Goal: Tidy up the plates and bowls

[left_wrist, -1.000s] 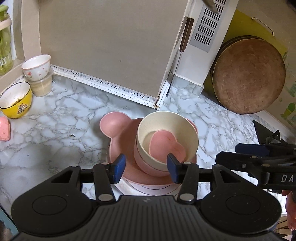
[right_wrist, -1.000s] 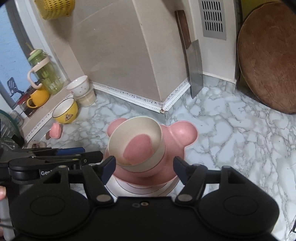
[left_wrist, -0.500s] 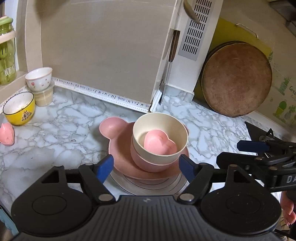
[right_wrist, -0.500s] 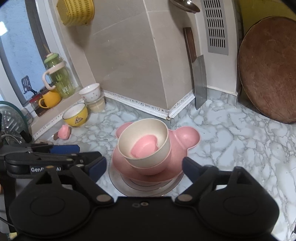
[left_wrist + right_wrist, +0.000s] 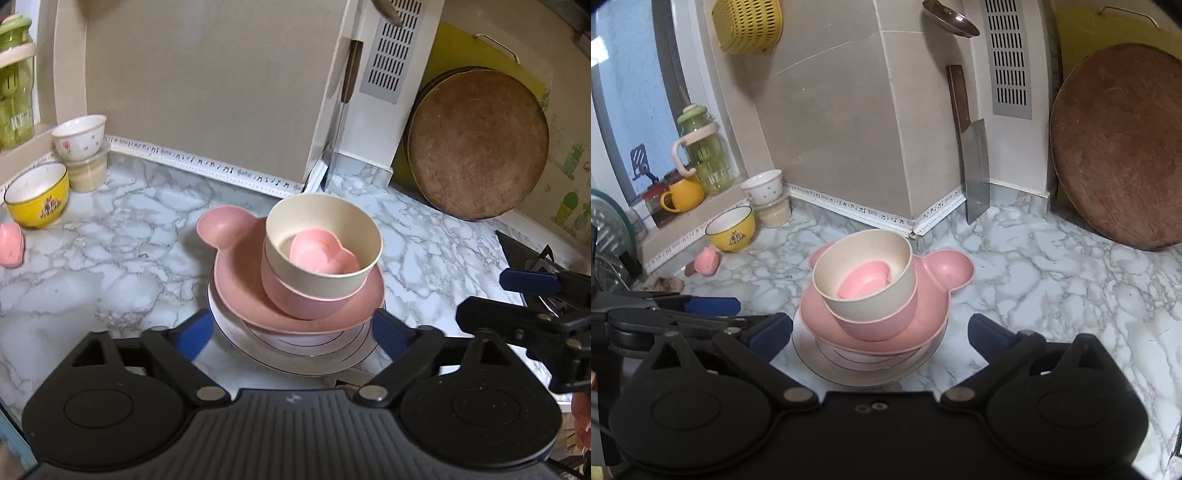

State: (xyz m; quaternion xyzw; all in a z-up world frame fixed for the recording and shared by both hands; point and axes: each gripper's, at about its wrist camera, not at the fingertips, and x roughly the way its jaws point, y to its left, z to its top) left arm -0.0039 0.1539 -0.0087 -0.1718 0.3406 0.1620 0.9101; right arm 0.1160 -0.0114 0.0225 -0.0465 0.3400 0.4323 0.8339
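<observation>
A stack stands on the marble counter: a white plate (image 5: 295,354) at the bottom, a pink bear-eared plate (image 5: 229,236), a pink bowl (image 5: 303,302), a cream bowl (image 5: 321,236) and a small pink heart dish (image 5: 321,254) inside it. The stack also shows in the right wrist view, with the cream bowl (image 5: 864,273) on top. My left gripper (image 5: 291,332) is open and empty, just in front of the stack. My right gripper (image 5: 881,330) is open and empty, also in front of it. The right gripper also shows in the left wrist view (image 5: 528,306).
A yellow bowl (image 5: 37,195), a white floral bowl (image 5: 79,136) on a beige cup and a small pink item (image 5: 11,243) sit at the left. A cleaver (image 5: 975,177) and a round wooden board (image 5: 1119,147) lean on the wall. A stove edge (image 5: 524,251) lies at right.
Both grippers have opened wide and pulled back and up from the stack. The cream bowl with the heart dish now rests free on the pink bowl.
</observation>
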